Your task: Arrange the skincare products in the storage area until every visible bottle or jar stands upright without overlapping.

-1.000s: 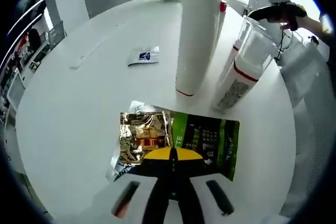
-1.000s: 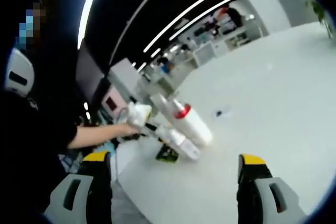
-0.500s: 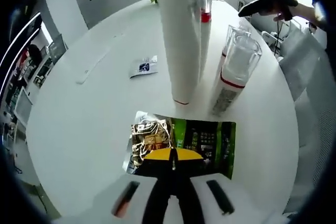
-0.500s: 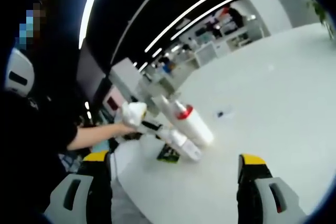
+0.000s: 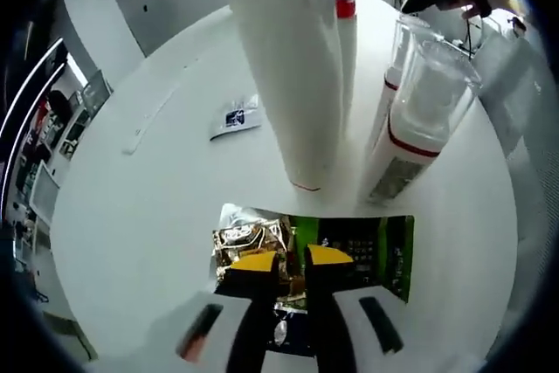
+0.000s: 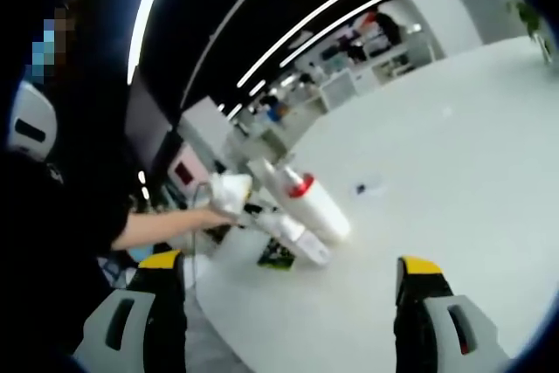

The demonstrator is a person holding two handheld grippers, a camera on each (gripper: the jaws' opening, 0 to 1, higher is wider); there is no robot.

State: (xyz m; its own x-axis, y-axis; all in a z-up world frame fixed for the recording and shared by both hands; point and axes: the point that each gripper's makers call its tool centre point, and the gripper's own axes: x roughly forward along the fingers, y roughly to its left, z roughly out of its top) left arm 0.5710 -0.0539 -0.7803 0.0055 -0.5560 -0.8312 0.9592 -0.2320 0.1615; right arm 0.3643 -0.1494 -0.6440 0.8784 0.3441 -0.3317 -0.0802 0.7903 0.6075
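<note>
Broadly, the round white table (image 5: pixel 131 216) carries everything. On it the tall white bottle (image 5: pixel 288 67) stands upright, with a slim red-collared bottle (image 5: pixel 346 32) just behind it and a clear-capped bottle with a red band (image 5: pixel 410 128) beside it to the right, printed label low on its body. In front of them lie two flat sachets, a green one (image 5: pixel 367 246) and a foil one (image 5: pixel 249 238), overlapping at their edges. A small white sachet (image 5: pixel 236 117) lies well apart, farther back.

The left gripper (image 5: pixel 291 261) has its yellow-tipped jaws nearly closed over the seam where the foil and green sachets meet; whether they actually pinch the foil I cannot tell. The right gripper (image 6: pixel 288 272) hangs wide open, holding nothing, away from the table (it sees the bottles from afar).

To do this step well, I judge the jaws should grip one sachet edge alone and draw it clear of the other, away from the bottles, without nudging them.

The sachet and label print is too small to read.
</note>
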